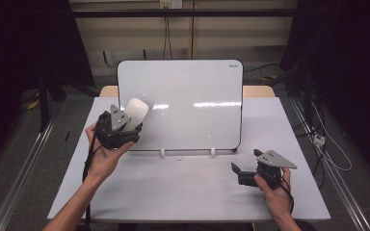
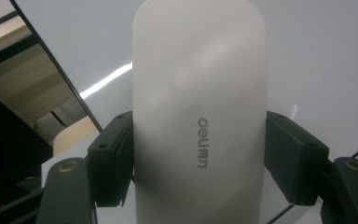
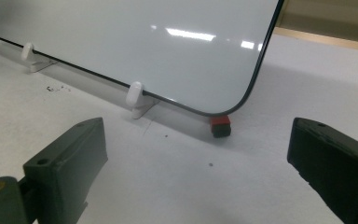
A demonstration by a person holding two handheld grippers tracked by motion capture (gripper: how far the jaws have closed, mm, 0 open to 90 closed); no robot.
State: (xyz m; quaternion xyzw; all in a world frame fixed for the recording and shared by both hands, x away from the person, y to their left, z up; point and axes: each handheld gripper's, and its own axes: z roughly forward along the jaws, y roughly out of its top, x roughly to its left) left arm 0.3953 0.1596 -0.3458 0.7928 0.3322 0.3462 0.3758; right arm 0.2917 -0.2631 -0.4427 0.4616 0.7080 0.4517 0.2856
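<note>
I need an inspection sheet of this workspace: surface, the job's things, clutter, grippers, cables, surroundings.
Surface: white table, a few dark specks near the board's feet.
Job's things: white eraser, marked deli, held in front of the whiteboard, which stands on white clip feet.
Clutter: small red and black block under the board's corner.
Grippers: left gripper shut on the eraser; right gripper open, nothing between its jaws, low over the table.
Cables: black cable from the left gripper; loose cables on the floor.
Surroundings: dark room, wall outlet.
</note>
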